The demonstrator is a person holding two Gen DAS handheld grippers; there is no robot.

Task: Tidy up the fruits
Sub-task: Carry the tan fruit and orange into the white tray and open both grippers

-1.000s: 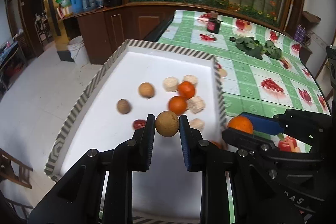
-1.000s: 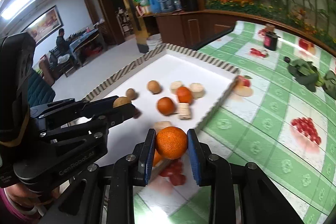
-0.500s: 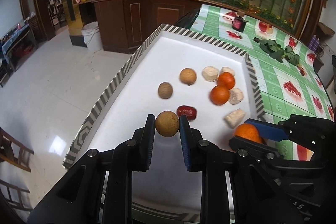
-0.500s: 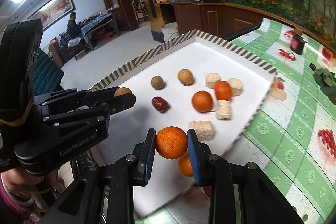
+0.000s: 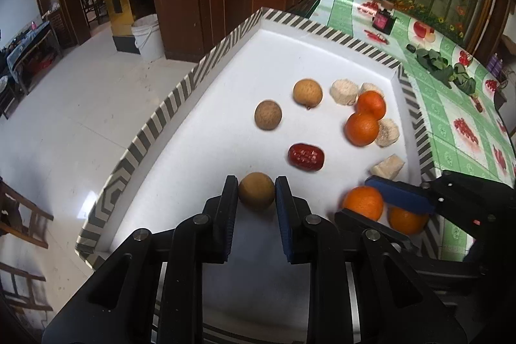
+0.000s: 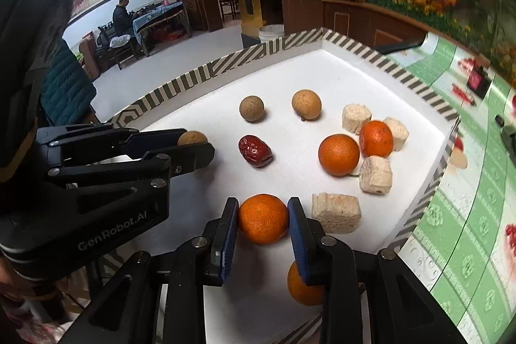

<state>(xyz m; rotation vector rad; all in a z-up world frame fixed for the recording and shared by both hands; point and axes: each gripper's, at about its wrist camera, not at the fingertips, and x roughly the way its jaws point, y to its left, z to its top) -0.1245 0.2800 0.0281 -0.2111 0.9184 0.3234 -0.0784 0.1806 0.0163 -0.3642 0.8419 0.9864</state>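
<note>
My left gripper (image 5: 256, 194) is shut on a brown longan (image 5: 256, 195) above the near part of a white tray with a striped rim (image 5: 167, 108). My right gripper (image 6: 262, 223) is shut on an orange (image 6: 262, 219) over the tray's near right part; it also shows in the left wrist view (image 5: 362, 202). On the tray lie two longans (image 6: 251, 108), a red date (image 6: 255, 151), two oranges (image 6: 338, 154), several pale sugarcane pieces (image 6: 336, 212), and another orange (image 6: 301, 289) near the front edge.
The tray sits on a table with a green checked cloth (image 5: 464, 131). A dark jar (image 5: 382, 20) and green leaves (image 5: 438, 63) lie at its far end. A wooden cabinet (image 5: 209, 8) and a white bucket (image 5: 146, 36) stand beyond the tray.
Both grippers, still holding their fruit, have moved left and back over the tray's near part. The right gripper's orange has come from over the tablecloth to above the tray.
</note>
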